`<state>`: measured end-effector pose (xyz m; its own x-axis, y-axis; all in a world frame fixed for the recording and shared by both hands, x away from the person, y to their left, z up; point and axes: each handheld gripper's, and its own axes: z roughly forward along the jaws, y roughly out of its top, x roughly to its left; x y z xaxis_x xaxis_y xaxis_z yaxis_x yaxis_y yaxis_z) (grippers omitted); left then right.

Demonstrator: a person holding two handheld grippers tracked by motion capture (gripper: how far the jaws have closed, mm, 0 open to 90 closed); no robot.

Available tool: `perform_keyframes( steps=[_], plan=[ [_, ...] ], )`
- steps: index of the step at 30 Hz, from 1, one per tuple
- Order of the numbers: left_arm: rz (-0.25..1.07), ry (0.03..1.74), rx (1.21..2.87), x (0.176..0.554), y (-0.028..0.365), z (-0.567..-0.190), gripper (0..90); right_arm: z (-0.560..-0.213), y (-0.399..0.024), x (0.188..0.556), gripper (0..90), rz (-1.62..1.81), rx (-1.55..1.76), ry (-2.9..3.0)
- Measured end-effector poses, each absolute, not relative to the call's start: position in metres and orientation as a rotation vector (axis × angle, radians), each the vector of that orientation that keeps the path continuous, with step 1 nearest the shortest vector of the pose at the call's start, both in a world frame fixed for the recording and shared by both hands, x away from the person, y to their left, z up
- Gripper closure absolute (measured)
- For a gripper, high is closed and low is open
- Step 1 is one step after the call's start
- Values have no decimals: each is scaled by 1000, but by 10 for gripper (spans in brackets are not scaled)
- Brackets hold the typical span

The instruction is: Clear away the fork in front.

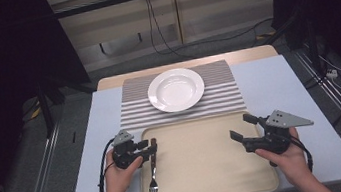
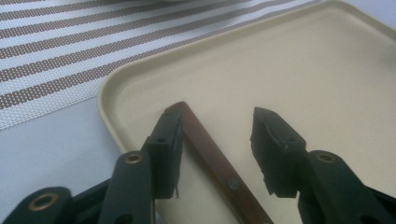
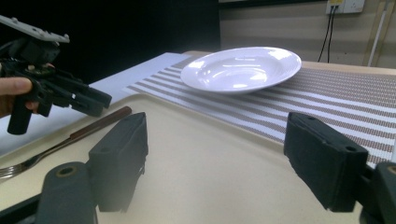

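Observation:
A fork with a brown wooden handle lies along the left side of a beige tray, tines toward the near edge. My left gripper is open and low over the handle's far end. In the left gripper view the handle runs between the two jaws, close against the left one, with a gap to the right one. My right gripper hovers open over the tray's right part with nothing between its jaws. From there the fork and the left gripper show at the left.
A white deep plate sits on a striped placemat just beyond the tray. A pale blue cloth covers the table. Cables and dark stands lie on the floor behind and beside the table.

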<state>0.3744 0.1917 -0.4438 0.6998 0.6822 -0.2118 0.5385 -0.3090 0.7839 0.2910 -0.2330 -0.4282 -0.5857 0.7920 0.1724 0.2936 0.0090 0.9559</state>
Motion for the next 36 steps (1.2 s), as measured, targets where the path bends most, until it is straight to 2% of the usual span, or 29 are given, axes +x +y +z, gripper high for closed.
perform_keyframes(
  steps=[2, 7, 14, 21, 36],
  plan=[
    [189, 937, 1963, 373, 193, -440, 515, -430, -232, 292, 208, 1600, 1111, 1893],
    [175, 941, 1931, 370, 197, -435, 417, -433, -231, 292, 192, 1587, 1123, 1923],
    [169, 950, 1857, 364, 204, -426, 360, -433, -235, 286, 186, 1569, 1137, 1930],
    [222, 916, 1884, 353, 218, -418, 222, -432, -244, 284, 174, 1545, 1155, 1935],
    [266, 932, 1874, 336, 247, -417, 142, -436, -275, 264, 164, 1454, 1163, 1948]
  ],
)
